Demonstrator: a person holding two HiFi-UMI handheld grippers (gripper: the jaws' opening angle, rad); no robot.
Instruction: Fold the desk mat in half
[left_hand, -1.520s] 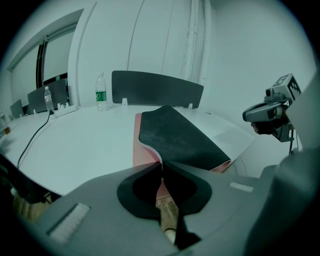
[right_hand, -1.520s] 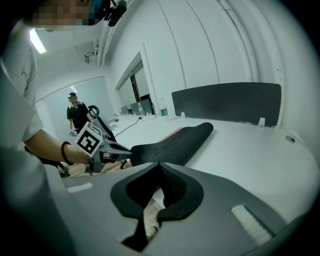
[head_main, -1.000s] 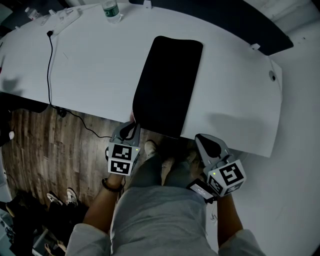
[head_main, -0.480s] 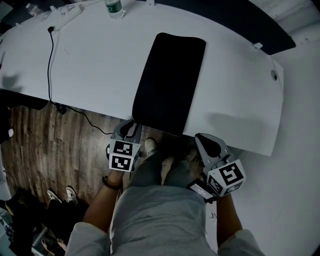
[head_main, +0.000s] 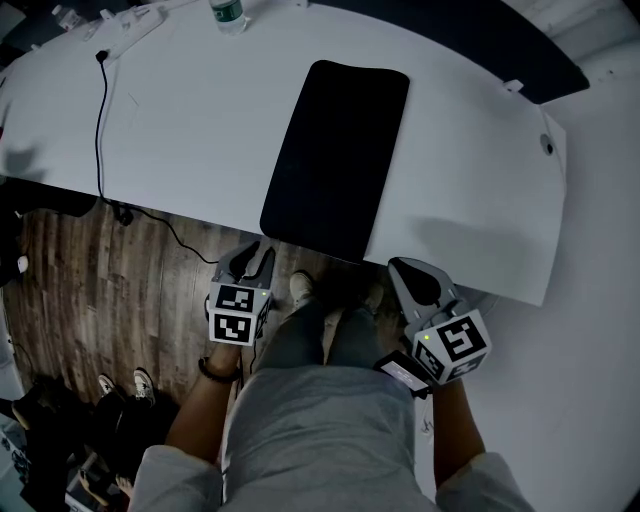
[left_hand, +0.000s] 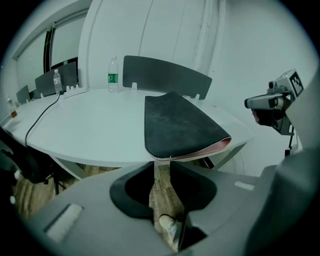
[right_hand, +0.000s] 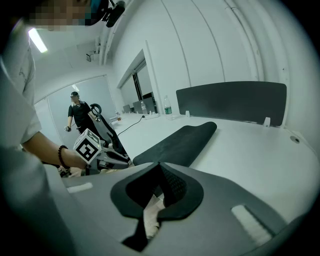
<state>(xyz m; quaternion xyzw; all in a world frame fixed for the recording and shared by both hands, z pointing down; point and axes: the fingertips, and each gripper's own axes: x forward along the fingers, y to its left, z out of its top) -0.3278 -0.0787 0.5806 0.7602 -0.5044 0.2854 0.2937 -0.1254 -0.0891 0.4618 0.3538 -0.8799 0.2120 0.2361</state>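
On one table (head_main: 190, 120) lie one desk mat (head_main: 335, 160), perhaps two bottles (left_hand: 113, 75).

Office or meeting room: long white curved table (head_main: 180, 120) edged with dark divider panels (left_hand: 165, 75), water bottle (left_hand: 113, 75) and trailing cable (head_main: 99, 130) on top, wood-plank floor (head_main: 90, 290) beneath, plain white walls (left_hand: 165, 30), glass partition (right_hand: 142, 85), a person (right_hand: 77, 115) standing farther back.

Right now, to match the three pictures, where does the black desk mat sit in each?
Head view: desk mat, upper middle.
Left gripper view: desk mat, centre.
Right gripper view: desk mat, centre, stretching away rightward.
Shared landmark: the green-labelled water bottle.
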